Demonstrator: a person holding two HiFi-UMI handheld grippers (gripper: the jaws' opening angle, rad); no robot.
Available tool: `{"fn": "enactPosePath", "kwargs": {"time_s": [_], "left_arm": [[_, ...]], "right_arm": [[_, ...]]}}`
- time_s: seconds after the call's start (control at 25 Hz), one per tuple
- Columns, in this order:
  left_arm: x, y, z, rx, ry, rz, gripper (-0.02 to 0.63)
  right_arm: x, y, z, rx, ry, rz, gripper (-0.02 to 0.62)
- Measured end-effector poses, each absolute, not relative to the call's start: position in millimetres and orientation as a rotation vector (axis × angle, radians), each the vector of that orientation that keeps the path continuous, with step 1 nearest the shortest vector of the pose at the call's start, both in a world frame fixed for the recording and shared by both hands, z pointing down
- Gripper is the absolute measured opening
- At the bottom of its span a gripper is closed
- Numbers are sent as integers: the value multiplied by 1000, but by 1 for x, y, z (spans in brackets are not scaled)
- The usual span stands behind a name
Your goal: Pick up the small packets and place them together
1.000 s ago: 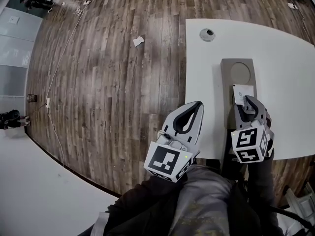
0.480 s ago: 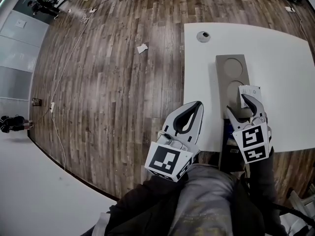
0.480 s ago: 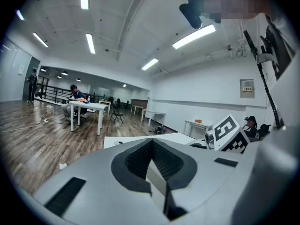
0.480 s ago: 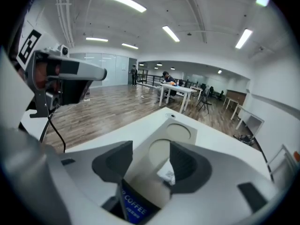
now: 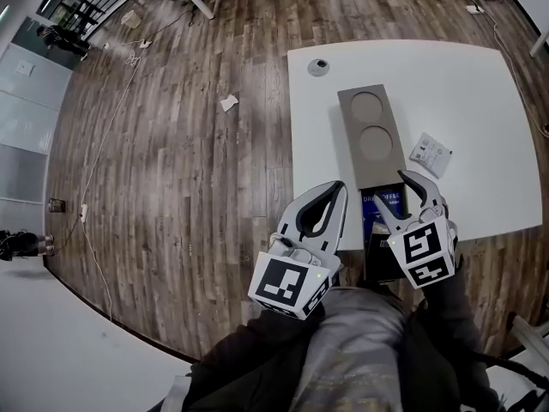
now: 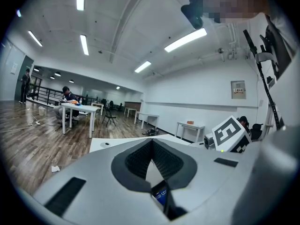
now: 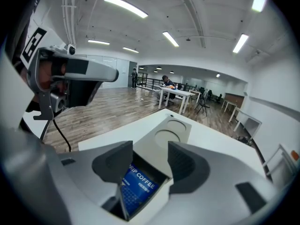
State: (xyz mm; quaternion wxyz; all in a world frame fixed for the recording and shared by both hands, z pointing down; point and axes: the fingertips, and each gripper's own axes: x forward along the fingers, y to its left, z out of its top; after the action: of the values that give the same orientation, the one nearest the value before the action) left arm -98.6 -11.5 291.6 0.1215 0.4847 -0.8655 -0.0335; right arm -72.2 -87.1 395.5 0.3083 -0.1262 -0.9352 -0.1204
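Nearest to us, the left tool (image 5: 333,194) hangs by the near left corner of the table (image 5: 480,84), jaws pressed together at the tips and pinching nothing. The right tool (image 5: 393,191) sits beside it over the table's near edge, angled downward. Its jaws have just been opening and now stand spread wide, nothing gripped between the pads. Through that gap, in the right gripper view, we look down on a blue drip-coffee packet (image 7: 138,189). It stands in the dark slot at the near end of the grey tray (image 5: 356,101), below the jaws; we can't tell if they touch it. The tray runs away from us, and we count two round recesses in its far part. A white packet (image 5: 431,154) lies flat on the table just right of the tray, apart from both tools. Farther out there's a round grommet (image 5: 319,65) near the table's far left corner. A paper scrap (image 5: 228,102) lies on the wooden floor (image 5: 171,144) to the left.
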Motion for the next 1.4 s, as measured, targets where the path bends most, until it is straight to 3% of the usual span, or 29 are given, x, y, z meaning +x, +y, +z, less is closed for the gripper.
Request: {"fn": "enactPosePath", "kwargs": {"time_s": [0.64, 1.4], "left_arm": [[-44, -17, 315, 1422, -2488, -143, 3], [-73, -1, 339, 1328, -2497, -213, 3]], "right_arm": [[7, -67, 442, -437, -2334, -326, 235], [35, -38, 515, -739, -1822, -592, 233]]}}
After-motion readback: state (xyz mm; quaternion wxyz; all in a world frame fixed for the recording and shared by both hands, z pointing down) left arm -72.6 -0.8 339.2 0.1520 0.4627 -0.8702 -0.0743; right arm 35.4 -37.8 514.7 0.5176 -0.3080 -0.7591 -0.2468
